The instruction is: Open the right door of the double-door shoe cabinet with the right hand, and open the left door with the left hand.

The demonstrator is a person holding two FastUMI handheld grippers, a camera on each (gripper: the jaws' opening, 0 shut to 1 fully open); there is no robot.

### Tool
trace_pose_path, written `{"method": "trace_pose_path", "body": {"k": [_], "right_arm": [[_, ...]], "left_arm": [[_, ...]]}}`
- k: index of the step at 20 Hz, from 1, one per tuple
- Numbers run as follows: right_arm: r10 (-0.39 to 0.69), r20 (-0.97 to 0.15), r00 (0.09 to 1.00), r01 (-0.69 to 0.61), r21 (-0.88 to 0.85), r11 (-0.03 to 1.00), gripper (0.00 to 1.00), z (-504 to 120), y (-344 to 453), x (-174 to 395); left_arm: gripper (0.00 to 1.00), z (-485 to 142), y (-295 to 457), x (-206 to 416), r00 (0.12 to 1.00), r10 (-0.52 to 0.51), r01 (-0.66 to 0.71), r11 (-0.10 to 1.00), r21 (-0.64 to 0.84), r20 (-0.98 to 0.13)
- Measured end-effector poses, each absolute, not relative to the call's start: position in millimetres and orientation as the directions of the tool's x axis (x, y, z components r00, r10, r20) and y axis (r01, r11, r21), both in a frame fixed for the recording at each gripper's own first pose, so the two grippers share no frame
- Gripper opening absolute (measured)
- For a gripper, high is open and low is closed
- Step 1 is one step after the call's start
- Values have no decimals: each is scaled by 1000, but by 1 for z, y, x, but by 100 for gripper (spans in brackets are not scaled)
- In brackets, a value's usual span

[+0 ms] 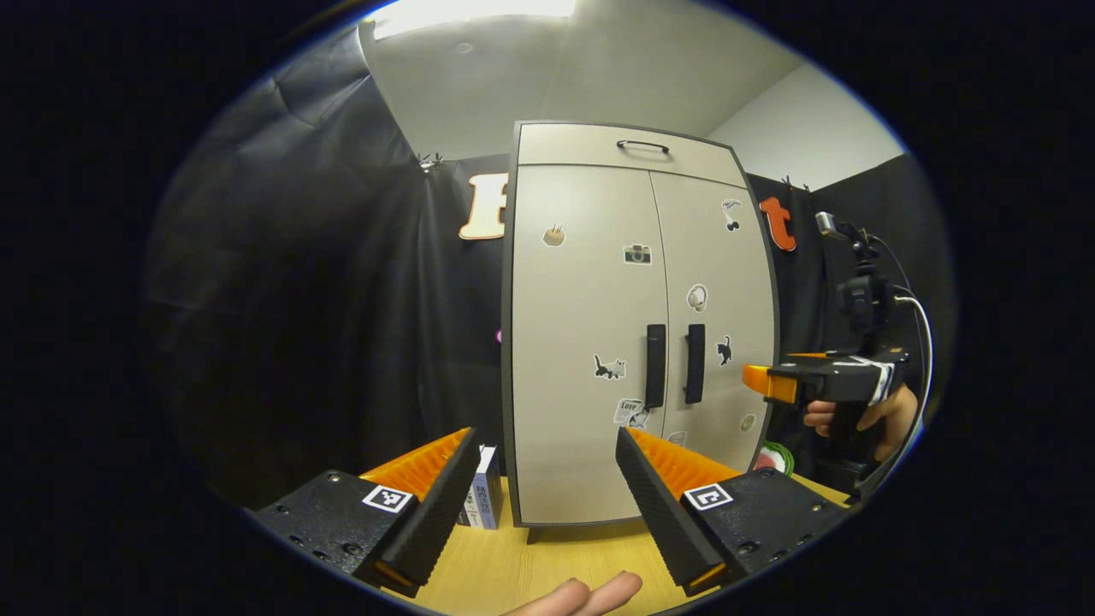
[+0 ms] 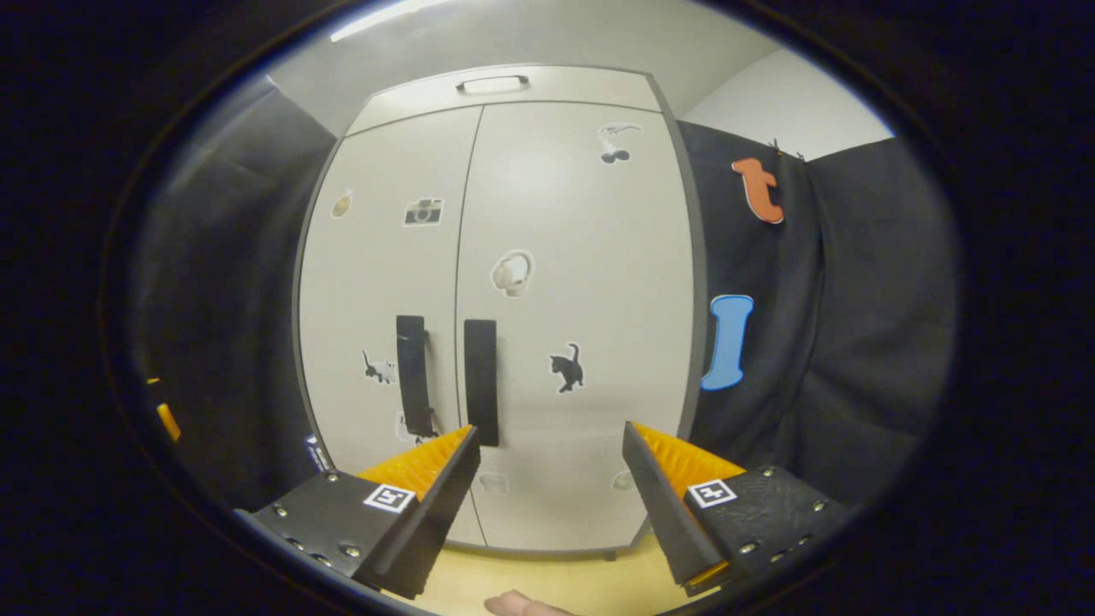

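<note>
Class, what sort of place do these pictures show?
Probably a staged recording booth, not a home: black cloth hangs as walls, and a small shoe cabinet stands on a wooden table.

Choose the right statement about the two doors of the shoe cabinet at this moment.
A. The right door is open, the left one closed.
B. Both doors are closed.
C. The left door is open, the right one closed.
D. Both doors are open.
B: the left door and right door lie flush, their edges meeting along one seam, and the right tongs are open short of the handles.
</note>
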State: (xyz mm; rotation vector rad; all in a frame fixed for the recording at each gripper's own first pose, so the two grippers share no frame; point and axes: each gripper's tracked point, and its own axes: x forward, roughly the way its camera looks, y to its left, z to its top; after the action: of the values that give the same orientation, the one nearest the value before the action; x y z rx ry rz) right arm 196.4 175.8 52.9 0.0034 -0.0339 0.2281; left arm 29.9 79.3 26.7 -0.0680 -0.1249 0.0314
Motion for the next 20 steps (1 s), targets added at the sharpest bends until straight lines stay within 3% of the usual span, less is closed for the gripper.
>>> {"method": "trace_pose_path", "body": {"k": [6, 10, 14, 15, 18, 19, 20], "right_arm": [[301, 18, 954, -301, 43, 953, 100, 56, 231, 233], [264, -7, 964, -264, 17, 964, 99, 52, 245, 262], [233, -16, 972, -232, 63, 971, 78, 49, 246, 284], [243, -21, 970, -241, 83, 967, 64, 47, 249, 288], [243, -25, 970, -240, 83, 967, 63, 47, 250, 289], [245, -19, 969, -244, 68, 967, 55, 49, 251, 287], [253, -18, 967, -252, 58, 966, 59, 48, 255, 287]], "left_arm": [[99, 15, 92, 22, 993, 30, -20, 996, -91, 113], [99, 14, 106, 15, 992, 46, -35, 995, -94, 114], [99, 10, 119, 10, 992, 63, -54, 995, -87, 112], [99, 9, 122, 13, 992, 70, -61, 994, -85, 104], [99, 6, 129, 12, 991, 90, -80, 992, -95, 96], [99, 6, 131, 12, 991, 94, -85, 992, -94, 97], [99, 6, 132, 13, 990, 99, -90, 992, -92, 99]]}}
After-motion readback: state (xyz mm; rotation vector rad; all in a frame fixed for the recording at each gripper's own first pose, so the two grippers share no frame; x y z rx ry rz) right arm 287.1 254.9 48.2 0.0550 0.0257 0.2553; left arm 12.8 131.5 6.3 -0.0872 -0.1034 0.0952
